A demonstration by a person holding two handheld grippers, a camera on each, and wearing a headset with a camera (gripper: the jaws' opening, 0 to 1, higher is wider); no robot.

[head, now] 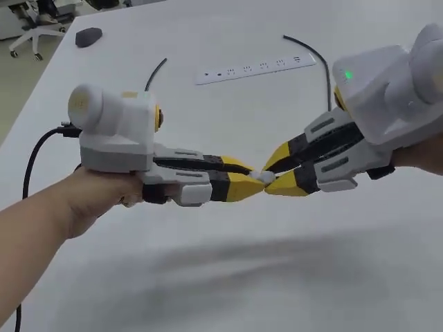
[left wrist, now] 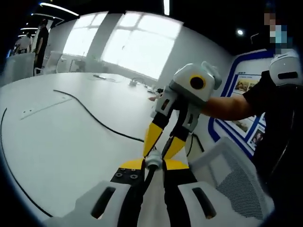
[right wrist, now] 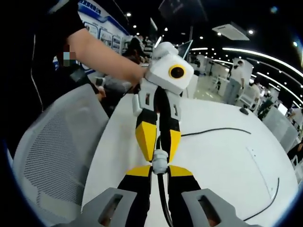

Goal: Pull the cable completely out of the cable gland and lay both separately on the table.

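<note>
Between left tool [head: 255,184] and right tool [head: 275,178], cable gland [head: 265,177]

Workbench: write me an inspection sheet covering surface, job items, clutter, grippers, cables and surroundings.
Surface: white table.
Job's things: white cable gland held above the table; black cable runs out of it, not yet pulled out.
Clutter: power strip; dark rounded object near the far edge.
Grippers: left hand-held gripper shut on the cable gland; right hand-held gripper apparently shut on the cable, tip to tip.
Cables: black lead curving past the power strip; shorter lead left of it.
Surroundings: office chair beyond the table.
</note>
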